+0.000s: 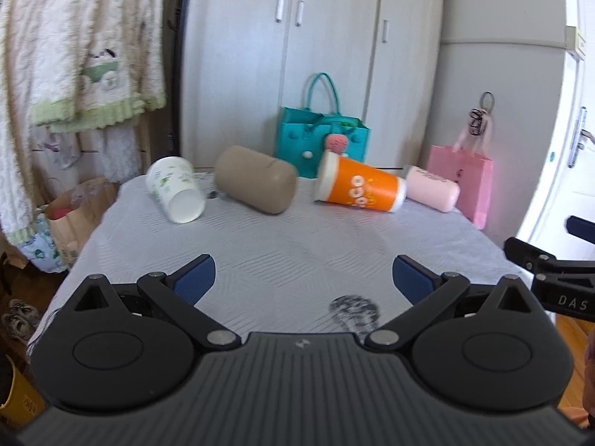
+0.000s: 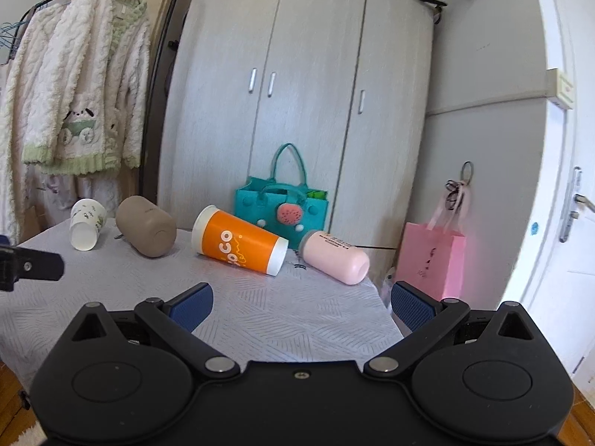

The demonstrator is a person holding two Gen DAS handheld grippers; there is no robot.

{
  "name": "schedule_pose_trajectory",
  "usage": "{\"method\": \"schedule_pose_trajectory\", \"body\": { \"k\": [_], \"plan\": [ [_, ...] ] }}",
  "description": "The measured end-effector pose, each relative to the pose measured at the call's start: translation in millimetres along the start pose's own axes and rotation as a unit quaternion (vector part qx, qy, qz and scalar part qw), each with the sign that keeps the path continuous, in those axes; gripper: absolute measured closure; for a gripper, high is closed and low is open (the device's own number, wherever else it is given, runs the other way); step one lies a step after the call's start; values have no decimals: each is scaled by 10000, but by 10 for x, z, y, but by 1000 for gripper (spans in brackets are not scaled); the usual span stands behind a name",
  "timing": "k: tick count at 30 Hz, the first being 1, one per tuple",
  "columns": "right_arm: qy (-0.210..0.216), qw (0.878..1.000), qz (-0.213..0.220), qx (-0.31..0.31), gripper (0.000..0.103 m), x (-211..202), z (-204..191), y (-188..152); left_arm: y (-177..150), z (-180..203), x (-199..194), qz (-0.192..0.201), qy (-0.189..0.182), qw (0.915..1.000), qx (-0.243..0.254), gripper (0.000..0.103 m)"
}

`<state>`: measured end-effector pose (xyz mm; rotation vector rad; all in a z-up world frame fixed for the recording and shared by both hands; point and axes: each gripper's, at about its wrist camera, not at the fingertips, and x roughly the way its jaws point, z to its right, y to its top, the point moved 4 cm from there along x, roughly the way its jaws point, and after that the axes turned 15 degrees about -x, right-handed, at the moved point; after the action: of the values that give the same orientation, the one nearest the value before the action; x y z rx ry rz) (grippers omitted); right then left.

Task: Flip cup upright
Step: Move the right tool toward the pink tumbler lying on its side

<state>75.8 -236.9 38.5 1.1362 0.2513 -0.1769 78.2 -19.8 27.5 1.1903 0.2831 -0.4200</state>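
Four cups lie on their sides at the far end of a table covered with a grey cloth (image 1: 282, 252): a white paper cup with green print (image 1: 174, 187), a tan cup (image 1: 254, 179), an orange cup with white ends (image 1: 359, 186) and a pink cup (image 1: 431, 187). The same cups show in the right wrist view: white (image 2: 86, 225), tan (image 2: 145, 226), orange (image 2: 240, 241), pink (image 2: 334, 256). My left gripper (image 1: 303, 278) is open and empty over the near part of the table. My right gripper (image 2: 301, 306) is open and empty near the table's right edge.
A teal felt bag (image 1: 319, 137) stands behind the cups against a grey wardrobe (image 1: 316, 37). A pink paper bag (image 1: 465, 182) stands at the right of the table. Robes hang on a rack (image 2: 74, 85) at left. A white door (image 2: 565, 223) is at right.
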Motion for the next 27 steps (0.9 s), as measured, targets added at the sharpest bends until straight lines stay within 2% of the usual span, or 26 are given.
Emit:
{"method": "schedule_pose_trajectory", "body": {
  "k": [5, 8, 11, 15, 18, 22, 27],
  "plan": [
    [700, 9959, 359, -458, 0, -2, 263, 260, 202, 196, 168, -449, -385, 9982, -74, 0],
    [1189, 9898, 138, -777, 0, 168, 418, 341, 305, 283, 287, -630, -536, 9963, -221, 0],
    [1471, 9842, -117, -983, 0, 452, 567, 379, 365, 409, 460, -739, -685, 9942, -381, 0],
    [2116, 9695, -239, -1214, 0, 811, 736, 373, 394, 617, 804, -1006, -863, 9892, -618, 0],
    [2316, 9628, -272, -1365, 0, 1067, 825, 383, 393, 763, 1128, -1232, -932, 9843, -849, 0],
    [2548, 9538, -445, -1528, 0, 1416, 901, 379, 412, 952, 1537, -1423, -926, 9816, -876, 0],
    [2700, 9467, -613, -1646, 1, 1778, 948, 317, 422, 1079, 1896, -1480, -989, 9790, -990, 0]
  ]
}}
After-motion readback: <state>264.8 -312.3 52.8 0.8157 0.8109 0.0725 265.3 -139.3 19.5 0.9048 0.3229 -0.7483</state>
